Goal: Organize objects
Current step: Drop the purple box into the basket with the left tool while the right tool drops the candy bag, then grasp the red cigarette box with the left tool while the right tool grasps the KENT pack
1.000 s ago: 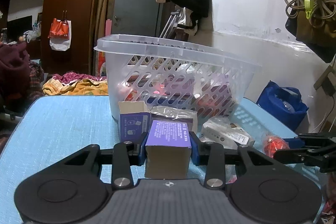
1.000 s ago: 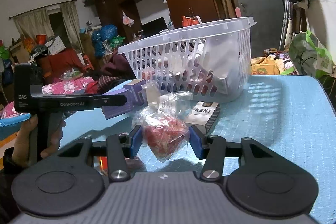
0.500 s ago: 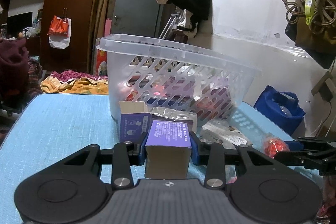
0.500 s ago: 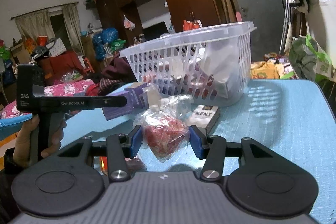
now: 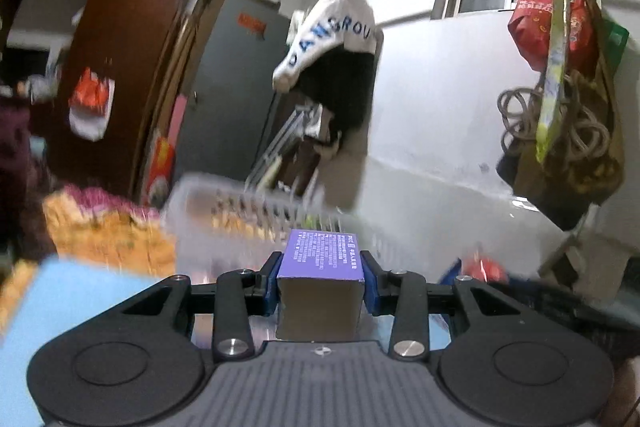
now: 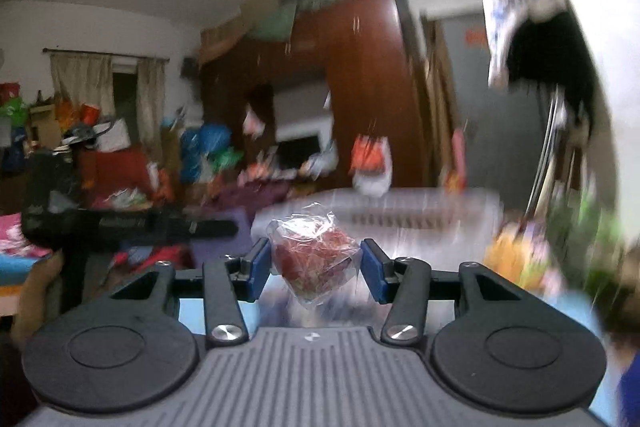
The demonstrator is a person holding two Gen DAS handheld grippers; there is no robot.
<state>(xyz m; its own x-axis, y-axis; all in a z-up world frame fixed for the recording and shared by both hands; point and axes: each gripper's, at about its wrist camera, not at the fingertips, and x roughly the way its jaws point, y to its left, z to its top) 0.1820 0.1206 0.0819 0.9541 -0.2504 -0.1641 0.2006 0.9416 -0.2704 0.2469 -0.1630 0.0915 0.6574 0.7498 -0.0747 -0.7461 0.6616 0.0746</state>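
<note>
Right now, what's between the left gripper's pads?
A purple box, clamped between the left gripper pads, shown in the left wrist view.

One purple box (image 5: 323, 259) sits clamped between the fingers of the left gripper (image 5: 320, 281). One clear bag of red pieces (image 6: 314, 259) sits between the fingers of the right gripper (image 6: 316, 271). One white slotted basket (image 5: 240, 207), blurred, lies beyond both sets of tongs.

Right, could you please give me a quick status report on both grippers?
Left hand-held gripper shut on purple box. Right hand-held gripper shut on clear bag of red bits. Both raised near white basket; views blurred, no obstruction seen.
</note>
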